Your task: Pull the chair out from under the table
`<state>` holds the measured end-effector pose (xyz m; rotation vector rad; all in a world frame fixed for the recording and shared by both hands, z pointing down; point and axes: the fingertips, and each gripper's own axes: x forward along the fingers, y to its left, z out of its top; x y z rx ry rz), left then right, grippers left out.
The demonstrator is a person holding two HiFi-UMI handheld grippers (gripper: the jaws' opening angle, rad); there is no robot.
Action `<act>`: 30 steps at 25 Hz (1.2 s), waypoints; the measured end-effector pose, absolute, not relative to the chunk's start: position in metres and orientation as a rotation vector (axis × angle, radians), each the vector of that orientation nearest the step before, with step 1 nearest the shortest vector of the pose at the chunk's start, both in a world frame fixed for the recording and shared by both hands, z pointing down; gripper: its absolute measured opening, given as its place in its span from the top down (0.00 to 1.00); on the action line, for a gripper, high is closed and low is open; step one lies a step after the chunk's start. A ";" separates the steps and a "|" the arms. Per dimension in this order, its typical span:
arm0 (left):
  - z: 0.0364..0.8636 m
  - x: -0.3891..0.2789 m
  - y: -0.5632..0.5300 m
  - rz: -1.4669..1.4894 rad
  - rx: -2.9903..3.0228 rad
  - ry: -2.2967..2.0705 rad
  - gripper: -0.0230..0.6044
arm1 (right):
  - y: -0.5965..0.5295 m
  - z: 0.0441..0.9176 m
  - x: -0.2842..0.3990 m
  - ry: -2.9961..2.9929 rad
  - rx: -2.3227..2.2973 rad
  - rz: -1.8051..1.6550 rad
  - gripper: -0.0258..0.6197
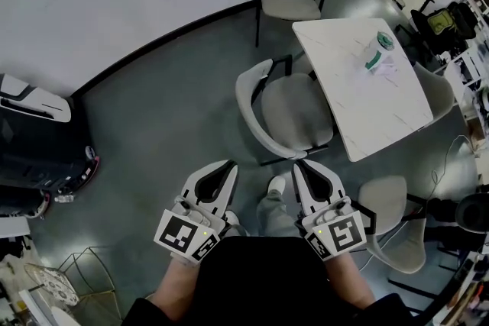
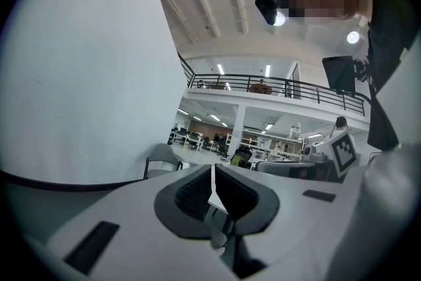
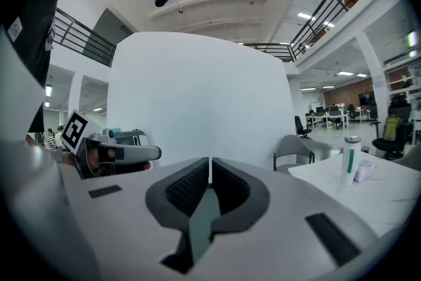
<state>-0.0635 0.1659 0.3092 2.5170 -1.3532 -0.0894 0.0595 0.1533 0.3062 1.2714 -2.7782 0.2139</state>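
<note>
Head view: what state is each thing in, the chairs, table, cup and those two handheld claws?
Grey padded chair nearest the person: seat partly under the table, untouched.
White marble-look table: standing, bears the cup.
White cup with green band: upright on the table.
Left gripper: shut, empty.
Right gripper: shut, empty.

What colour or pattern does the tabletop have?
The tabletop is white with faint grey marble-like veining; the head view shows it best.
</note>
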 end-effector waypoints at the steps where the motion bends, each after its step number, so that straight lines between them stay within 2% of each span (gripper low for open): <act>1: 0.312 -0.060 0.157 -0.085 2.506 -1.363 0.95 | 0.144 0.309 0.062 -2.785 1.255 0.219 0.94; 11: 0.348 -0.011 0.062 0.113 2.386 -1.477 0.94 | 0.056 0.334 0.095 -2.848 1.045 0.306 0.94; 21: 0.444 -0.033 -0.018 0.364 2.085 -1.557 0.76 | 0.012 0.401 0.082 -2.764 0.835 0.506 0.92; 27: 0.501 -0.058 -0.062 0.471 1.989 -1.471 0.64 | -0.007 0.435 0.055 -2.701 0.843 0.548 0.80; 30: 0.527 -0.068 -0.083 0.574 1.975 -1.442 0.61 | -0.015 0.468 0.038 -2.627 0.830 0.631 0.69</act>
